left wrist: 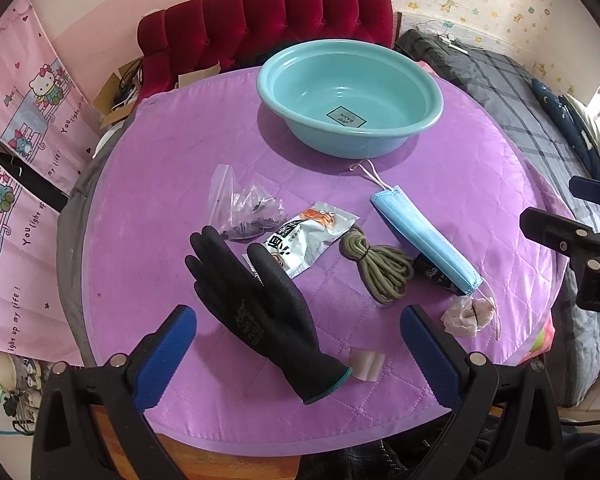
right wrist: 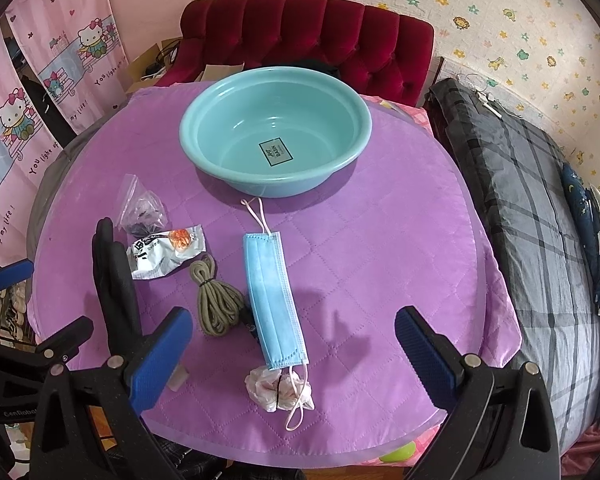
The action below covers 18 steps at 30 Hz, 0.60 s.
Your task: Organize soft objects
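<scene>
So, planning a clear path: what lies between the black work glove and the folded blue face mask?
In the left wrist view, between the black work glove and the folded blue face mask: a silver snack packet and a bundled olive cord.

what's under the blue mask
A small dark packet pokes out from under the mask on its rope side; most of it is covered, so its print cannot be read. The mask's near end rests against a crumpled bag. Otherwise only the purple cloth shows.
</scene>
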{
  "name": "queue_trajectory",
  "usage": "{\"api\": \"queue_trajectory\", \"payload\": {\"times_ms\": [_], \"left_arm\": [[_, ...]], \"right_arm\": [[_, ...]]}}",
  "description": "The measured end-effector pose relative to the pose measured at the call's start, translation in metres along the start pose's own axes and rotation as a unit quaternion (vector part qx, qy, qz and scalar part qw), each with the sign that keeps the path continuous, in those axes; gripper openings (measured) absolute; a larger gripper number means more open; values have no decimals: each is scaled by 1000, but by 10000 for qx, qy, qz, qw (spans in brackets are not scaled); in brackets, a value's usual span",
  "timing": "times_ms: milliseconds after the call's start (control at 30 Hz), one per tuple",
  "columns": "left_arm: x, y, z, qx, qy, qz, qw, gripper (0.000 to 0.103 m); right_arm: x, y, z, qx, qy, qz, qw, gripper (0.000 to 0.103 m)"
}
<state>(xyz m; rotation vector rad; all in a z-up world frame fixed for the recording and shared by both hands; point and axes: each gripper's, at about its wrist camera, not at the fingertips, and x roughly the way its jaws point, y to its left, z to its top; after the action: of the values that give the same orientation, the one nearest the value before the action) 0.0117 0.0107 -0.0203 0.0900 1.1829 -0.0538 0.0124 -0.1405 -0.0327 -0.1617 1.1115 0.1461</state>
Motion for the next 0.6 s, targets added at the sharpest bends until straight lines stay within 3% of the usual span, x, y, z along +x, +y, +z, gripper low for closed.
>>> {"api": "queue_trajectory", "payload": {"times_ms": [467,600], "left_arm": [[14,12,-1,-196,217,62,9996,103],[34,21,-4,-296,450,150,9984,103]], "right_arm": [[15,1,6,-68,100,37,9999,103],[21,0,8,-67,144,72,9998,103]]}}
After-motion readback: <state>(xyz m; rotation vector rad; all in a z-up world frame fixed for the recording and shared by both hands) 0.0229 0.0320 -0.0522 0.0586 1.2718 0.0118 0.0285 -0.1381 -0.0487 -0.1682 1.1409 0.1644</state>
